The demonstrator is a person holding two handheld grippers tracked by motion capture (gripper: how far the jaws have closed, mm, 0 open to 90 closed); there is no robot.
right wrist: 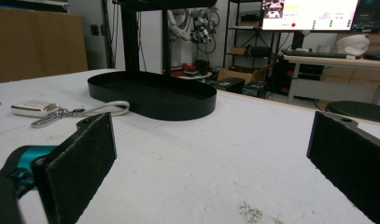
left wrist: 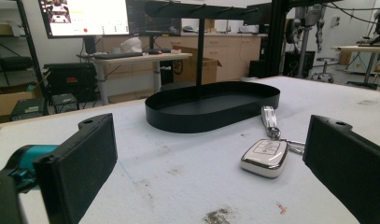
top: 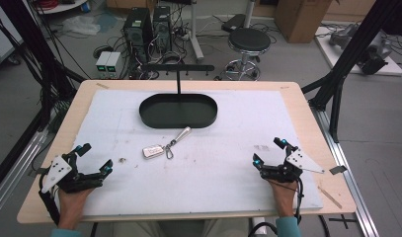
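Both jaws gape on each hand-held gripper (top: 94,159) (top: 268,150); we fear the flat key fob (top: 153,150) skidding from pinches.

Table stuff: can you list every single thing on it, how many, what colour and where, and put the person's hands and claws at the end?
Table: one, light wood, under everything.
Mat: one, white and stained, covering most of the table.
Tray stand: one, black oval tray with an upright post and top bar, far middle of the mat.
Car key fob: one, silver-white, mid mat just in front of the tray, with a clip and a pale strap that reaches toward the tray.
Stool: one, black seat, on the floor beyond the table.
Hands: two, at the near edge, left and right.
Claws: two, black with teal tips, both open; left claw, right claw.
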